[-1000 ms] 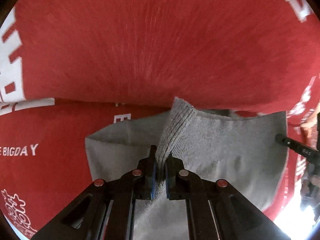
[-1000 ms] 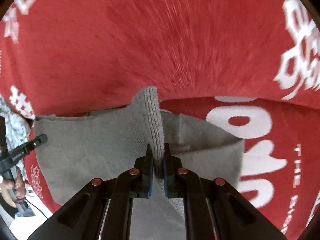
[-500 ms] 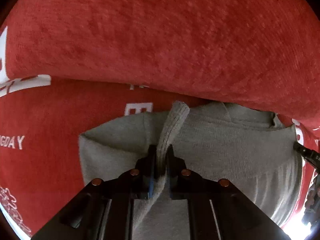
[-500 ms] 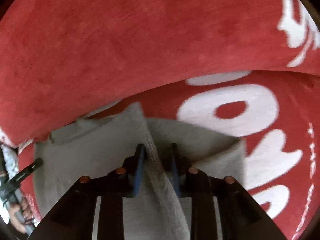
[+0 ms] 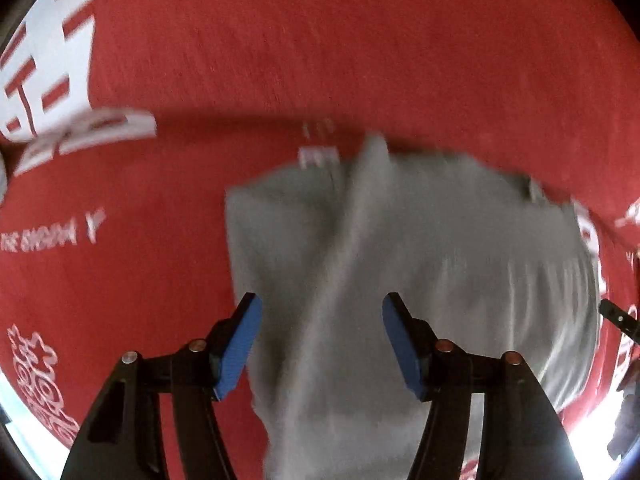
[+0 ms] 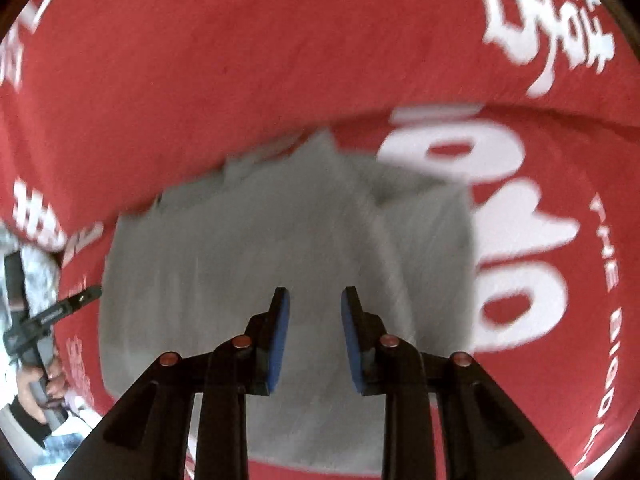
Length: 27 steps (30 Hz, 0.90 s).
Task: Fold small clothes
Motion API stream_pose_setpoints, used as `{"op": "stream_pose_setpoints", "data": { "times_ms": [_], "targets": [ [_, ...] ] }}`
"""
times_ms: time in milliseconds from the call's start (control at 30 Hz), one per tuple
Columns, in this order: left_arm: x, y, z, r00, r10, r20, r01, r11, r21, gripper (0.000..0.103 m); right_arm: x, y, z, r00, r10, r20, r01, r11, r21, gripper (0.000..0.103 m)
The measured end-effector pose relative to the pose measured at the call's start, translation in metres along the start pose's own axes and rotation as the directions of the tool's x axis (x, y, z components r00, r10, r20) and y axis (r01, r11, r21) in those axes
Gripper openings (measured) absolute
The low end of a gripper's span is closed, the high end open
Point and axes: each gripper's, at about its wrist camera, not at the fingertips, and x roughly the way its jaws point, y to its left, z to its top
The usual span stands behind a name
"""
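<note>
A grey knitted garment [image 5: 400, 272] is seen lying folded on a red cloth [image 5: 320, 60] printed with white letters. The left gripper [image 5: 322, 308] is spread wide above it, and the right gripper [image 6: 314, 300] is parted too, nothing being held
</note>
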Motion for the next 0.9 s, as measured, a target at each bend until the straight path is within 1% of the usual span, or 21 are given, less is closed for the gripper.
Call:
{"op": "stream_pose_setpoints", "data": {
  "times_ms": [67,133,167,200,267,300,333,367,400,433,467,500,533,567,633,700,767,833,867,900],
  "targets": [
    [0.015,-0.005,-0.018,0.999,0.016,-0.04,-0.017,1.0,-0.014,0.064,0.01,0.008,-0.015,0.999,-0.021,-0.042,0.02,1.0,-0.024,0.029],
    [0.025,-0.001,-0.03,0.998,0.021,-0.066,-0.024,0.999,-0.035,0.064,0.022,0.002,-0.03,0.996,-0.037,-0.085,0.036,0.999,-0.02,0.028],
    [0.024,0.002,-0.036,0.999,0.015,-0.049,-0.016,0.999,-0.034,0.064,0.024,-0.002,-0.036,0.995,-0.045,-0.086,0.044,0.999,-0.018,0.024],
    [0.022,0.003,-0.039,0.999,0.018,-0.035,-0.019,1.0,-0.021,0.064,0.02,-0.006,-0.041,0.997,-0.048,-0.067,0.047,0.999,-0.026,0.021],
    [0.018,0.005,-0.045,0.997,0.059,-0.046,-0.059,0.998,0.013,0.065,0.013,-0.011,-0.047,0.994,-0.097,-0.055,0.094,0.994,-0.046,0.021],
    [0.016,0.009,-0.048,0.997,0.06,-0.055,-0.06,0.998,0.015,0.066,0.01,-0.017,-0.049,0.993,-0.105,-0.054,0.103,0.994,-0.042,0.021],
    [0.013,0.016,-0.051,0.997,0.047,-0.066,-0.047,0.999,0.001,0.066,0.007,-0.022,-0.052,0.993,-0.1,-0.06,0.099,0.995,-0.023,0.021],
    [0.011,0.022,-0.053,0.996,0.033,-0.077,-0.034,0.999,-0.014,0.066,0.002,-0.027,-0.054,0.994,-0.083,-0.069,0.084,0.996,0.012,0.021],
    [0.009,0.028,-0.056,0.996,0.014,-0.087,-0.016,0.999,-0.03,0.066,-0.001,-0.03,-0.053,0.996,-0.056,-0.073,0.059,0.997,0.041,0.027],
    [0.004,0.033,-0.06,0.996,-0.014,-0.093,0.01,0.999,-0.042,0.066,-0.007,-0.033,-0.056,0.997,0.013,-0.07,-0.008,0.996,0.084,0.028],
    [0.002,0.036,-0.063,0.994,-0.038,-0.098,0.034,0.998,-0.043,0.066,-0.01,-0.034,-0.064,0.994,0.081,-0.068,-0.074,0.991,0.111,0.031],
    [0.0,0.038,-0.067,0.992,-0.069,-0.108,0.065,0.997,-0.039,0.066,-0.013,-0.032,-0.068,0.986,0.153,-0.071,-0.142,0.98,0.14,0.043],
    [-0.002,0.038,-0.07,0.988,-0.096,-0.122,0.092,0.995,-0.034,0.066,-0.014,-0.029,-0.074,0.975,0.207,-0.078,-0.192,0.967,0.17,0.05],
    [-0.004,0.036,-0.075,0.984,-0.115,-0.134,0.112,0.993,-0.03,0.066,-0.009,-0.017,-0.08,0.962,0.259,-0.088,-0.238,0.95,0.201,0.056],
    [-0.003,0.033,-0.081,0.976,-0.153,-0.154,0.152,0.988,-0.016,0.066,0.002,0.003,-0.096,0.926,0.356,-0.124,-0.314,0.911,0.267,0.056],
    [-0.003,0.028,-0.087,0.969,-0.182,-0.164,0.183,0.983,-0.007,0.066,0.023,0.019,-0.118,0.884,0.439,-0.16,-0.359,0.858,0.368,0.056],
    [0.0,0.026,-0.092,0.958,-0.222,-0.18,0.222,0.975,-0.019,0.066,0.045,0.03,-0.135,0.855,0.491,-0.164,-0.374,0.806,0.459,0.056],
    [0.006,0.028,-0.095,0.951,-0.25,-0.184,0.248,0.968,-0.034,0.064,0.065,0.041,-0.15,0.833,0.537,-0.135,-0.387,0.739,0.551,0.056],
    [0.005,0.028,-0.097,0.95,-0.256,-0.181,0.254,0.967,-0.035,0.054,0.075,0.047,-0.156,0.82,0.564,-0.095,-0.407,0.692,0.596,0.056],
    [0.006,0.028,-0.098,0.947,-0.265,-0.184,0.263,0.964,-0.035,0.037,0.082,0.047,-0.159,0.813,0.579,-0.066,-0.42,0.661,0.622,0.056]
  ]
}}
